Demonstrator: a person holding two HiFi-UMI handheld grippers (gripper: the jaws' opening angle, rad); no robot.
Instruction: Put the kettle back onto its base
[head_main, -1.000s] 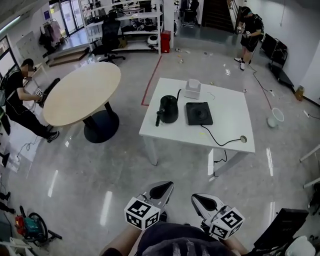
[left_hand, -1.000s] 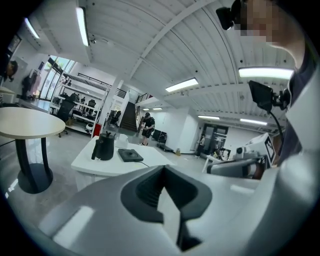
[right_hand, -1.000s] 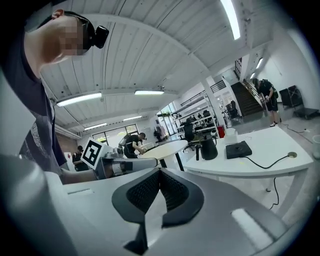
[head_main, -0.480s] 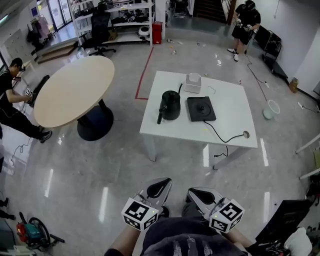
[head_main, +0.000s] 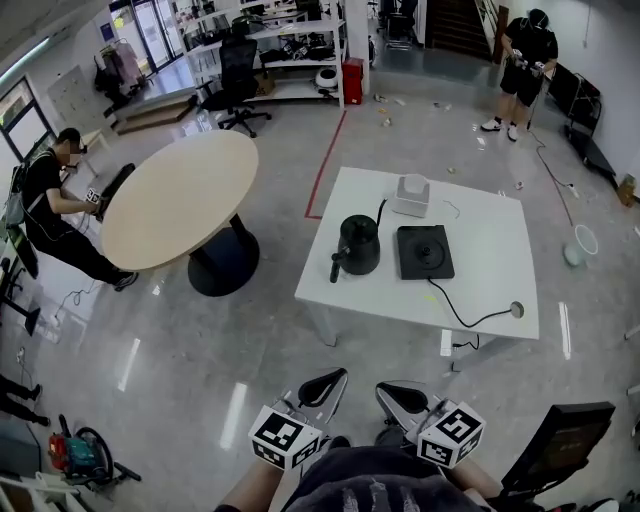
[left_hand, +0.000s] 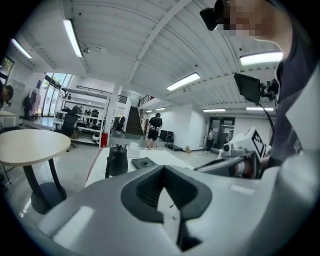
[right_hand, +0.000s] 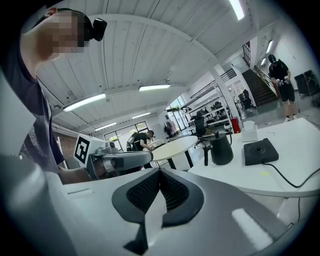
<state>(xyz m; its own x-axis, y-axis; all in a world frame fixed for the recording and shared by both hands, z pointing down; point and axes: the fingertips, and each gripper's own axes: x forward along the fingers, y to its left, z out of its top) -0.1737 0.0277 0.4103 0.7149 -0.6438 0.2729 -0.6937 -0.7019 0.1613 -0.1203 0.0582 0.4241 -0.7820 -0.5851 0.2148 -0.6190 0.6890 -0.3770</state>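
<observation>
Logged fingers (left_hand: 146, 194) of left gripper (head_main: 323, 383) and right gripper (head_main: 399, 396) clenched together, gripping nothing, well apart from tabletop (head_main: 481, 287). Found kettle (head_main: 358, 246) upright there, just beside base (head_main: 424, 251), not touching.

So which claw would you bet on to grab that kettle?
Probably the left claw: the kettle stands left of its base, handle pointing toward the near left. It and the right claw are shut, empty, well short of the table.
</observation>
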